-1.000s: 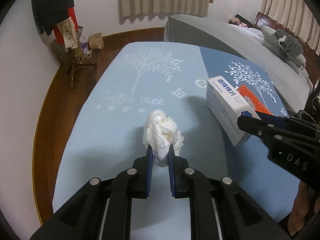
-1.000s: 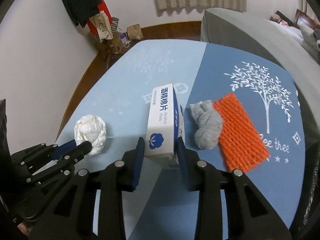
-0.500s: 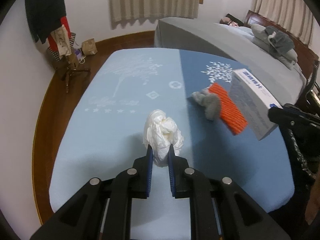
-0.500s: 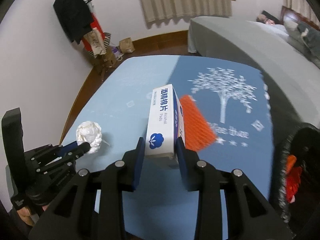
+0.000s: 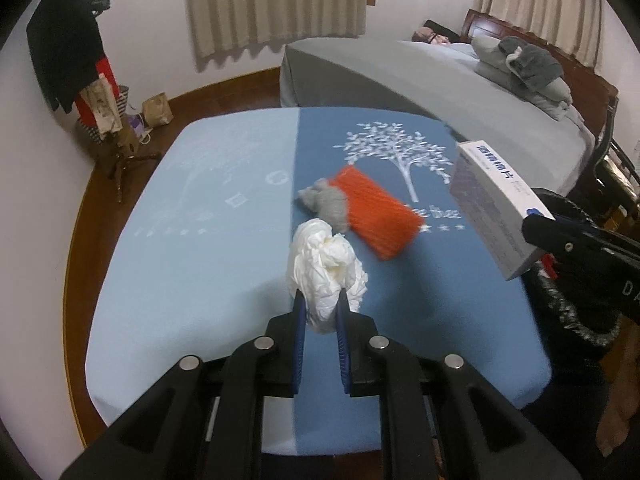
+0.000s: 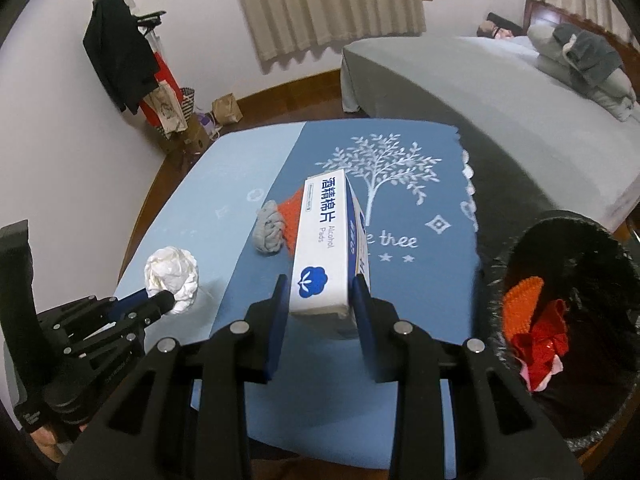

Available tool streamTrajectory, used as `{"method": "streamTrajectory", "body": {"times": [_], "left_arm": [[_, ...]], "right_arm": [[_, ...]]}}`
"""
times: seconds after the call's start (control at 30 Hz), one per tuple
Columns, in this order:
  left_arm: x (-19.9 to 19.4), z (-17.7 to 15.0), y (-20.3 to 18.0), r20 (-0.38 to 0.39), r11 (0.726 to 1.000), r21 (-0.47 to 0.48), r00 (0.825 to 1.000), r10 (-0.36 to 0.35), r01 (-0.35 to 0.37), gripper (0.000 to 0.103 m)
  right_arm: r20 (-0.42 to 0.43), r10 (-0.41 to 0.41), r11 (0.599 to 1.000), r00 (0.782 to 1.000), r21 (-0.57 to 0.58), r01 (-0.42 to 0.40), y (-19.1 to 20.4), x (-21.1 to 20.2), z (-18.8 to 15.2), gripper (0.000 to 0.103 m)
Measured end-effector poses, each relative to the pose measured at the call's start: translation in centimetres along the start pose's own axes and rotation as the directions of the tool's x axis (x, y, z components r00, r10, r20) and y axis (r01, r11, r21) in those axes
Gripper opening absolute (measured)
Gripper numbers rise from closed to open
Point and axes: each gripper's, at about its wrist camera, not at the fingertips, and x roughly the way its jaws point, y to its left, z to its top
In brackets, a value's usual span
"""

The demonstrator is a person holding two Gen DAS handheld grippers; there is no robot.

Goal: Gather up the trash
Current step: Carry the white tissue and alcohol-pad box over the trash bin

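White cardboard alcohol-pad box [image 6: 326, 248], clamped in the right gripper [image 6: 320, 300], should be carried rightward over the bin [image 6: 560, 420] before being released.

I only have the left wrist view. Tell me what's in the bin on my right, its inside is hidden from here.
Observer: The bin already holds an orange mesh piece and red wrapping.
Operator: Report the box grip.
Observer: The right gripper clamps the near end of the alcohol pad box, one of the fingers on each long side.
Operator: Give me the box position against the bin.
Observer: The box is left of the bin's opening, above the table.
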Motion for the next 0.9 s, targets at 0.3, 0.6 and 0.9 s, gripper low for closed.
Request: {"method": "streamTrajectory", "body": {"times": [0.3, 0.6, 0.9], "left_arm": [[-2.9, 0.7, -4.0, 0.029, 0.999, 0.038, 0.999, -0.033, 0.032, 0.015], [-4.1, 1.1, -7.4, 0.042, 0.997, 0.062, 0.998, -0.045, 0.042, 0.014], [-3.2, 1.3, -12.5, 0.016, 0.994, 0.085, 0.998, -0.068, 0.066, 0.014]], "right_arm": [[0.048, -0.021, 0.999, 0.999, 0.025, 0.019, -2.7, -4.0, -0.5, 0.031], [0.065, -0.04, 0.998, 0.997, 0.044, 0.037, -5.0, -5.6, -1.1, 0.031], [0.068, -0.097, 0.994, 0.993, 0.063, 0.093, -9.2, -7.5, -1.7, 0.031]]}}
